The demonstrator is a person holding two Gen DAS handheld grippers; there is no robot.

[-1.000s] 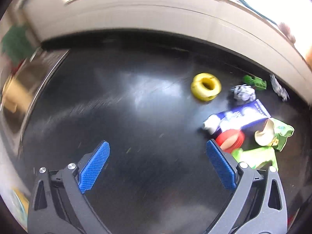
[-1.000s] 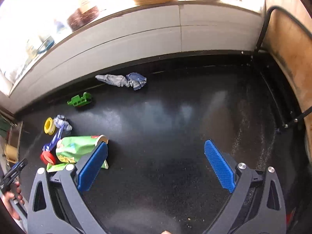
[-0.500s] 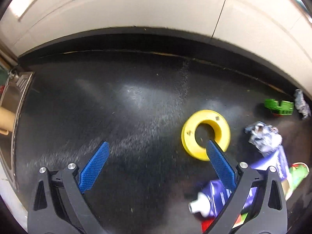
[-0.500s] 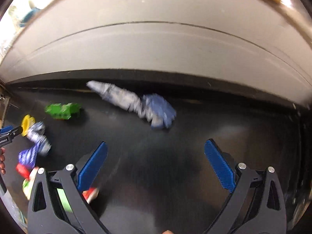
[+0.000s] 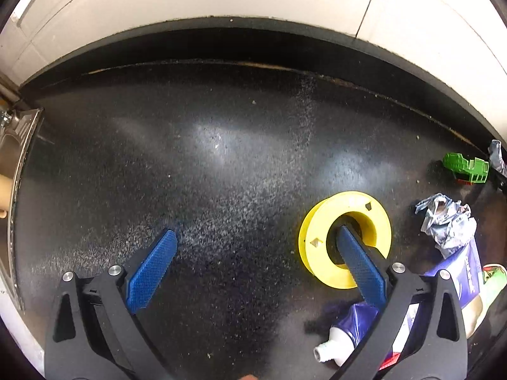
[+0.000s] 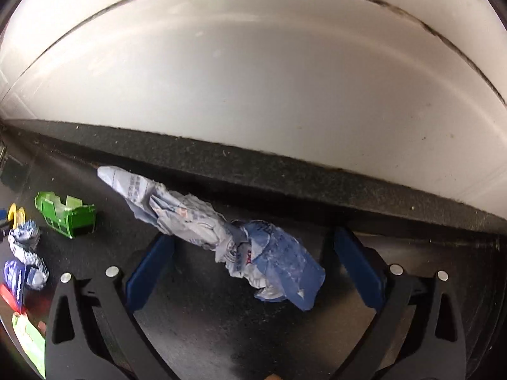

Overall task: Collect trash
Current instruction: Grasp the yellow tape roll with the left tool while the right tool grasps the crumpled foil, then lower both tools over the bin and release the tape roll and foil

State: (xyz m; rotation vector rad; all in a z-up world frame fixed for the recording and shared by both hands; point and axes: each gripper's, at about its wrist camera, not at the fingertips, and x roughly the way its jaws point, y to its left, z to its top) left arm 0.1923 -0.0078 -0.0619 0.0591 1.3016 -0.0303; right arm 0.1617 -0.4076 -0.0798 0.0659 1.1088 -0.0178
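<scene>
1. The left gripper [image 5: 256, 237] is low over the black countertop [image 5: 221, 158] with its jaws spread wide. Its right-hand pad sits inside the hole of the yellow spool [image 5: 345, 239]; its left-hand pad is over bare counter.
2. The right gripper [image 6: 253, 240] is also spread wide. Its pads straddle the crumpled blue-and-white wrapper [image 6: 228, 237], which lies between them without visible contact, near the raised back edge of the counter.
3. Compared with half a second ago, both grippers are lower and farther forward. The spool then lay ahead of the left gripper's pad; the wrapper then lay ahead of the right gripper's pads.
4. Only the left wrist view shows the toothpaste tube [image 5: 348, 329] and the sink rim [image 5: 19, 145].
5. Both views show the green plastic piece [image 6: 65, 218] and the small crumpled foil wad [image 5: 446, 221]. Only the right wrist view shows the long wrapper in full.
</scene>
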